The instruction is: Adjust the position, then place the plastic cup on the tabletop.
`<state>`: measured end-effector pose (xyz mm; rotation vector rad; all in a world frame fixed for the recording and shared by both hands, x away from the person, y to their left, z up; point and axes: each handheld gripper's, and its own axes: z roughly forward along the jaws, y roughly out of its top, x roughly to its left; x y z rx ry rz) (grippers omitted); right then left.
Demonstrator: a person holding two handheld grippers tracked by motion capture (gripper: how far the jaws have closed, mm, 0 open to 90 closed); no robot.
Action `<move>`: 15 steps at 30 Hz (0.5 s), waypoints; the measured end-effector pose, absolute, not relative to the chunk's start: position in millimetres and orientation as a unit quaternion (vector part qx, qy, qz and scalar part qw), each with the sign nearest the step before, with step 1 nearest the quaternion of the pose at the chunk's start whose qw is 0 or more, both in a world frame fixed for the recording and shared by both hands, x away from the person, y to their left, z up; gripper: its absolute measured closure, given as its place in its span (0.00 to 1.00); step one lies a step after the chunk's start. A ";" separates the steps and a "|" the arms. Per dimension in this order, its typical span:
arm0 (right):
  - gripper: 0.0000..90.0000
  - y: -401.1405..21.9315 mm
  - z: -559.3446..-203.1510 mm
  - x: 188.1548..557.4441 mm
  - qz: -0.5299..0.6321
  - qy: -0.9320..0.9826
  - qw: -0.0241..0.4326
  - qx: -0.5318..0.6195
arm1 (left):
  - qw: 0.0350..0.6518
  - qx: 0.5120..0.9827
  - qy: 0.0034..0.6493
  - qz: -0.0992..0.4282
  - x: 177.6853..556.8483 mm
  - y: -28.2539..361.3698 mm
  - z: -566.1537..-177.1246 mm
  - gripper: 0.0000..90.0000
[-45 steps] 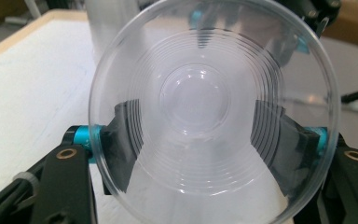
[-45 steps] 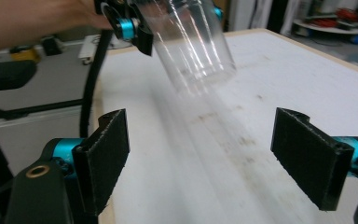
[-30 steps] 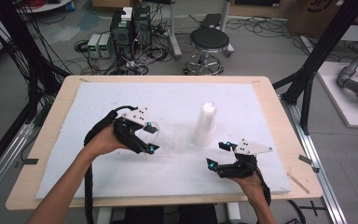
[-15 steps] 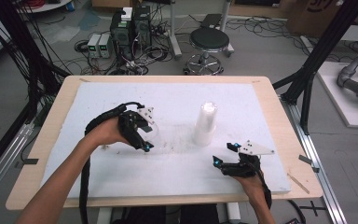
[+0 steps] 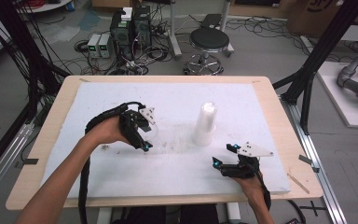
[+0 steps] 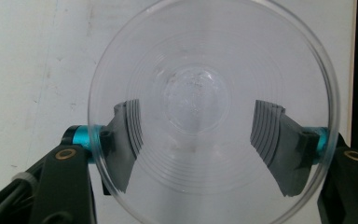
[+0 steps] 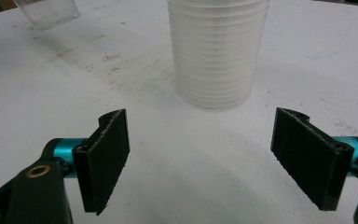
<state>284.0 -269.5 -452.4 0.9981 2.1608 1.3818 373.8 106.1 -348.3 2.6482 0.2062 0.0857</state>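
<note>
Jaws of the left gripper [image 5: 142, 140] clamp a clear cup [image 6: 212, 109] over the white board [image 5: 98, 98], mid-left (its walls barely visible from above). The right gripper [image 5: 224, 156] stands wide and empty near the front edge, just short of the cup stack [image 5: 205, 123], its top cropped in the right gripper view.

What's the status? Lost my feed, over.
Left gripper shut on a clear cup. Right gripper open, empty, facing the cup stack. Nothing in the way.

Even, bright overhead light; slightly soft frames.
Soft shadow left of the cup stack [image 7: 216, 51]; held cup [image 6: 212, 109] bends the view behind it.
</note>
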 end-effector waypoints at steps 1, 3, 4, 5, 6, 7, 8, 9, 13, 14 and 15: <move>0.21 -269.5 -452.4 284.0 0.492 0.770 0.194 0.355 | 0.240 0.968 0.073 0.033 374.3 106.1 -347.5 0.37; 0.21 -268.9 -452.5 283.4 0.492 0.771 0.192 0.357 | 0.241 0.967 0.075 0.033 375.1 105.8 -347.2 0.37; 0.21 -268.9 -452.5 283.4 0.492 0.771 0.192 0.357 | 0.241 0.967 0.075 0.034 375.4 105.6 -347.2 0.37; 0.21 -268.8 -452.5 283.3 0.492 0.771 0.192 0.356 | 0.242 0.967 0.076 0.034 375.6 105.4 -347.6 0.37; 0.21 -268.9 -452.5 283.3 0.492 0.771 0.192 0.356 | 0.241 0.967 0.076 0.034 375.7 105.3 -347.6 0.37; 0.21 -269.4 -452.6 283.8 0.492 0.771 0.192 0.356 | 0.239 0.968 0.075 0.034 375.9 105.3 -347.7 0.37; 0.21 -269.4 -452.6 283.8 0.492 0.771 0.192 0.356 | 0.239 0.967 0.076 0.034 376.1 105.4 -348.0 0.37; 0.21 -269.4 -452.5 284.0 0.493 0.771 0.188 0.357 | 0.239 0.967 0.077 0.033 376.2 105.7 -347.9 0.37; 0.21 -269.3 -452.6 284.7 0.492 0.771 0.187 0.358 | 0.237 0.968 0.080 0.034 377.8 106.2 -348.7 0.37; 0.21 -269.3 -452.6 284.7 0.492 0.771 0.187 0.358 | 0.237 0.968 0.080 0.034 377.8 106.2 -348.7 0.37; 0.21 -269.3 -452.7 284.7 0.492 0.771 0.186 0.359 | 0.236 0.968 0.081 0.036 378.3 105.8 -349.6 0.37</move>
